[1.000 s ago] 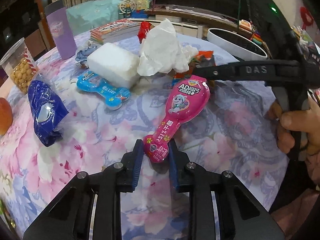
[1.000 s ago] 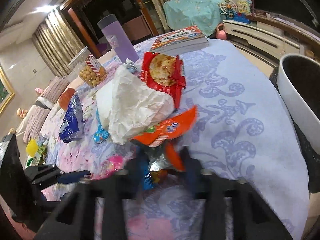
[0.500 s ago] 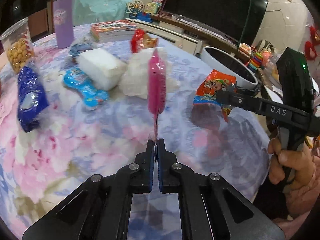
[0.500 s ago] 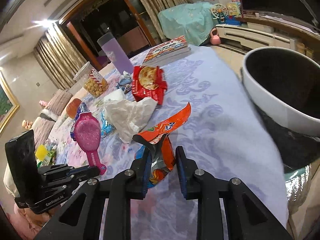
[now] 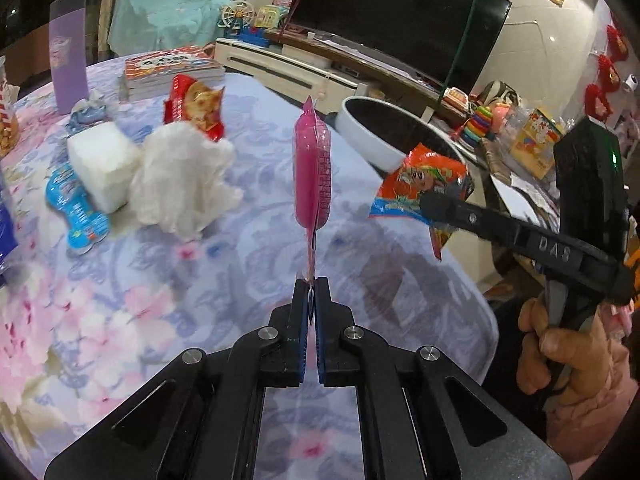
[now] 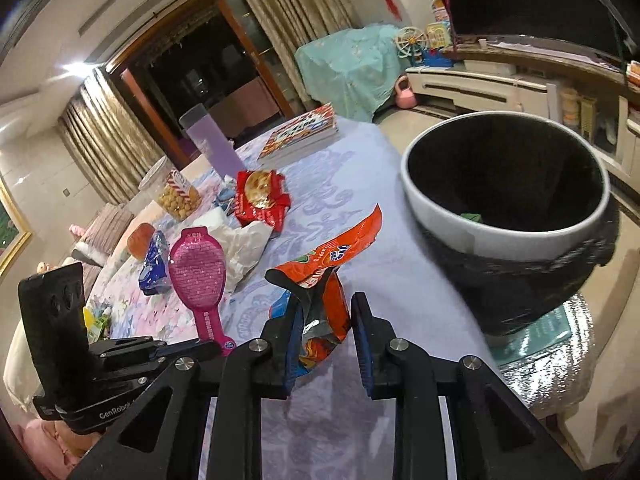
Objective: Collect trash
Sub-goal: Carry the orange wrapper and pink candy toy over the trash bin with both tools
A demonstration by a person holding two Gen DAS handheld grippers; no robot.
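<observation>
My left gripper (image 5: 311, 286) is shut on the bottom tab of a pink bone-shaped candy pack (image 5: 312, 172) and holds it upright above the table; the pack also shows in the right wrist view (image 6: 196, 276). My right gripper (image 6: 326, 308) is shut on an orange snack wrapper (image 6: 324, 280), held above the table next to the trash bin (image 6: 504, 236). The wrapper (image 5: 420, 188) and bin (image 5: 372, 148) also show in the left wrist view. On the table lie a crumpled white paper (image 5: 180, 184), a red snack bag (image 5: 196, 106) and a blue candy pack (image 5: 76, 212).
A floral tablecloth (image 5: 160, 300) covers the round table. A white foam block (image 5: 100, 164), a purple cup (image 5: 68, 64), stacked books (image 5: 172, 68), a blue bag (image 6: 154, 268) and a snack jar (image 6: 176, 196) stand on it. A TV and cabinet are behind.
My left gripper closed on the pink pack and lifted it upright off the table. My right gripper lifted the orange wrapper from the pile and carried it toward the bin.
</observation>
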